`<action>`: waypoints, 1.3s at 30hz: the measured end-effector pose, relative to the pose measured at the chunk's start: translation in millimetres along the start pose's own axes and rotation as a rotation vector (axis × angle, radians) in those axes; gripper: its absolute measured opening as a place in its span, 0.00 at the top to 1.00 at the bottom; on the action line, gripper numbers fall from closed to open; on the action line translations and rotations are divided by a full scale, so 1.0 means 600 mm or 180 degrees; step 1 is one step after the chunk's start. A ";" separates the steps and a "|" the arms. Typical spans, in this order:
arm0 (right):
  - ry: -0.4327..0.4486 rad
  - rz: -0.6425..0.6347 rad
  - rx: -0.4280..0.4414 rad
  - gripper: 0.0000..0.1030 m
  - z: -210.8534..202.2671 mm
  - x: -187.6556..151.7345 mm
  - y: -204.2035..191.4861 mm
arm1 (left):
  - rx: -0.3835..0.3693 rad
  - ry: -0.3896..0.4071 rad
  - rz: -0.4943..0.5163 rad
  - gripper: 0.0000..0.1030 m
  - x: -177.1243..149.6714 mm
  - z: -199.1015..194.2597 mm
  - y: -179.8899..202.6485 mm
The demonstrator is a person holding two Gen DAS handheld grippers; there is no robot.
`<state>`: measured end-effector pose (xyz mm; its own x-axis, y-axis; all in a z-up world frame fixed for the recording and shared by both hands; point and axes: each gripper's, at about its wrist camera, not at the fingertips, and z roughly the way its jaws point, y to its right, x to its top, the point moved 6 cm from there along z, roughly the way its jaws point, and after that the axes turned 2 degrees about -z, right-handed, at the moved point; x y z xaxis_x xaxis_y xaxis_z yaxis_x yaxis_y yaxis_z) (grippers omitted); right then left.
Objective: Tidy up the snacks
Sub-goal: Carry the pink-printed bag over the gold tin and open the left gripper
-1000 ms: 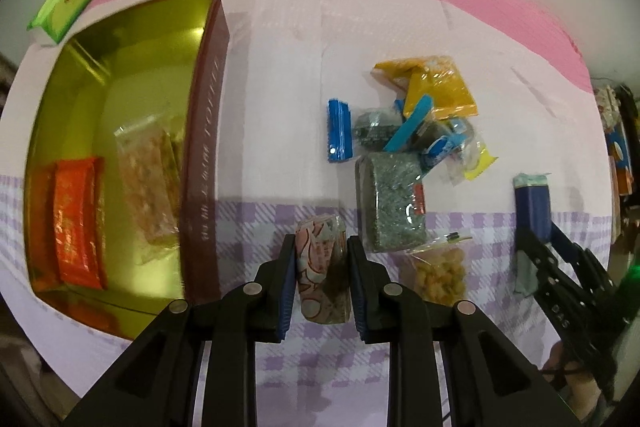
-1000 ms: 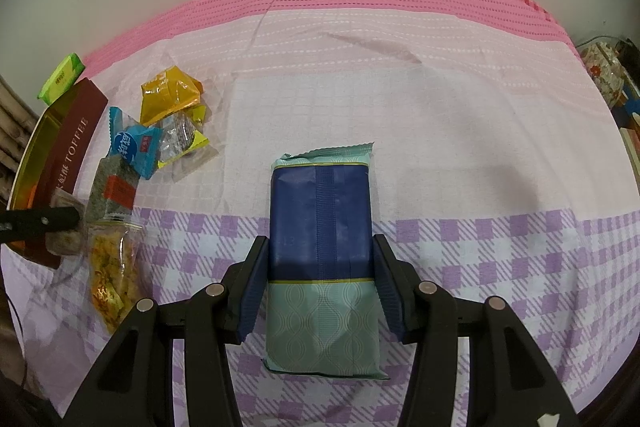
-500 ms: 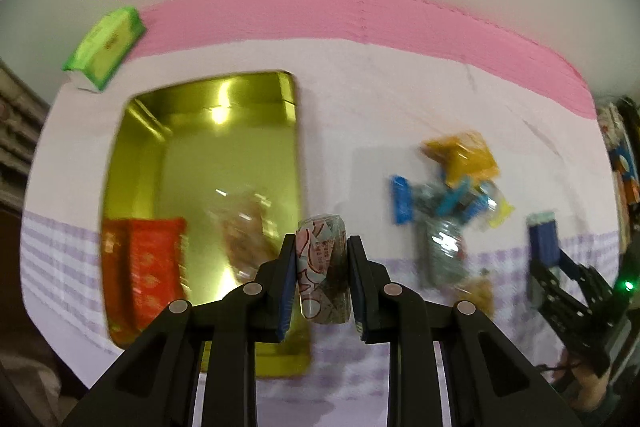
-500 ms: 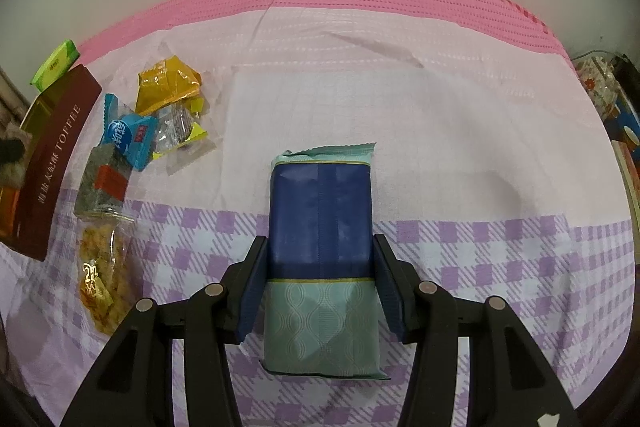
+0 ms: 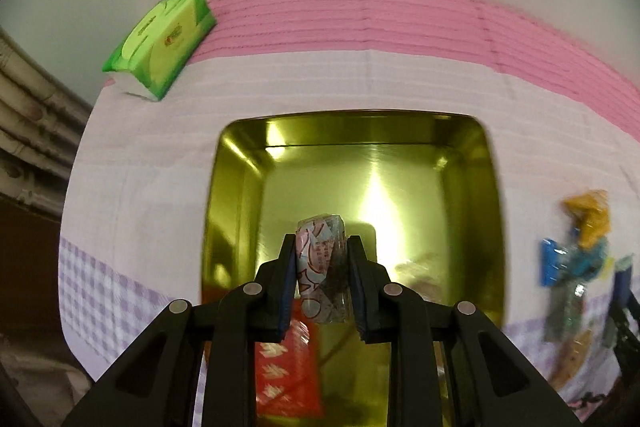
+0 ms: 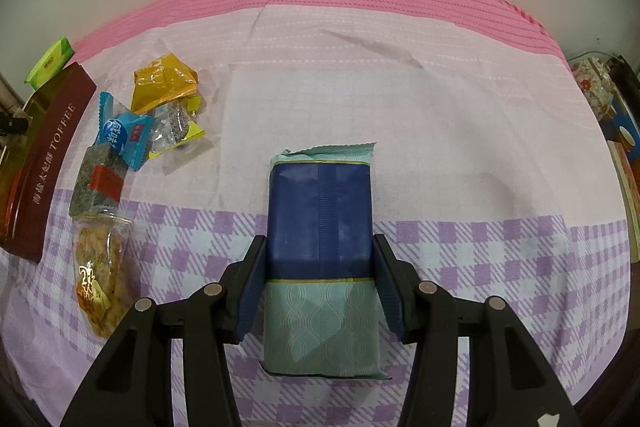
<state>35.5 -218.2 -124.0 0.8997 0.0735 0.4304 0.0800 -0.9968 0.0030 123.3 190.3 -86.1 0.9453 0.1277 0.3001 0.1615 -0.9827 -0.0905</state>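
My left gripper [image 5: 322, 259] is shut on a small pink-and-white patterned snack packet [image 5: 322, 267] and holds it above the open gold tin [image 5: 360, 171]. A red packet [image 5: 286, 379] lies in the tin's near part. My right gripper [image 6: 320, 267] is shut on a navy and teal biscuit pack [image 6: 320, 223] over the checked cloth. A pile of loose snacks [image 6: 156, 115] lies to its left, next to the tin's brown "TOFFEE" wall [image 6: 48, 155]. The pile also shows blurred at the right of the left wrist view [image 5: 580, 263].
A green tissue pack [image 5: 160, 43] lies at the cloth's far left corner, also in the right wrist view [image 6: 50, 61]. A clear bag of yellow crackers [image 6: 98, 267] lies near the front left. Boxes and clutter [image 6: 616, 131] stand off the table's right edge.
My left gripper lifted the patterned packet off the cloth and carried it left over the tin. The right gripper kept its hold on the biscuit pack and barely moved.
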 end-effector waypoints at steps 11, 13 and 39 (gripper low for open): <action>-0.0057 0.0035 -0.0038 0.53 0.004 0.006 0.001 | 0.0025 -0.0008 0.0092 0.76 0.019 0.041 -0.020; -0.0064 0.0041 -0.0046 0.53 0.003 0.005 0.002 | 0.0028 -0.0010 0.0091 0.76 0.019 0.046 -0.020; -0.0216 0.0078 -0.0070 0.54 0.009 0.016 0.000 | -0.0216 0.0435 -0.0091 0.48 0.012 -0.044 -0.054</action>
<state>46.5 -217.2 -124.8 0.9284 0.0503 0.3682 0.0488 -0.9987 0.0134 117.3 219.6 -55.9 0.8925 0.1410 0.4284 0.1640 -0.9863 -0.0171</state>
